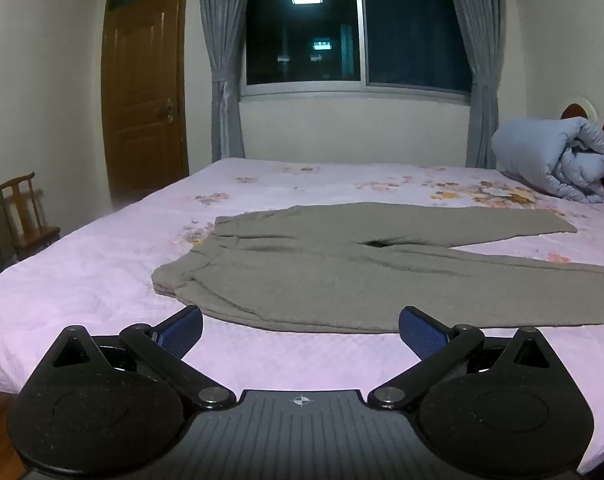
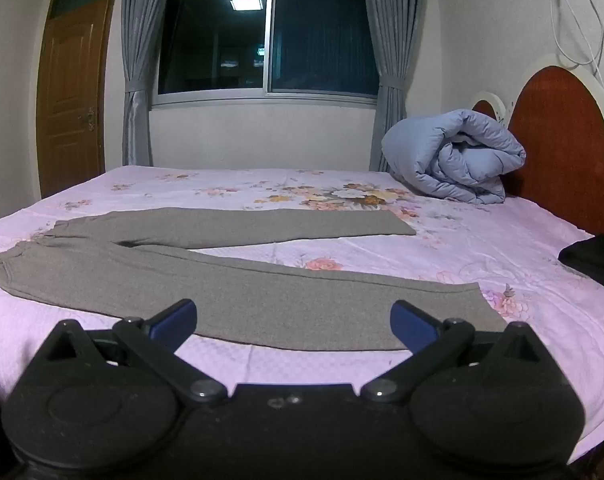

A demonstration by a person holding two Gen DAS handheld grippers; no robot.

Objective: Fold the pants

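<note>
Just ahead of our left gripper [image 1: 300,330], the gray pants [image 1: 341,276] lie flat on the pink floral bedsheet [image 1: 82,280]. Their waistband sits ahead and to the left of this gripper, and the two legs run off to its right, spread apart in a narrow V. We hold the left gripper wide, its blue-padded fingers [image 1: 182,330] empty and hovering at the near edge of the cloth without touching it.

Our right gripper [image 2: 294,322] is spread wide too and grips nothing. Directly in front of it lies the near leg of the pants [image 2: 242,296], with the hem just ahead of its right finger. The far leg stretches across the bed beyond that, and the waistband lies well off to this gripper's left.

Farther ahead and to the right of both grippers, a rolled blue quilt [image 2: 449,156] rests against the headboard [image 2: 561,140]. A dark garment [image 2: 593,260] lies far to the right of our right gripper.
</note>
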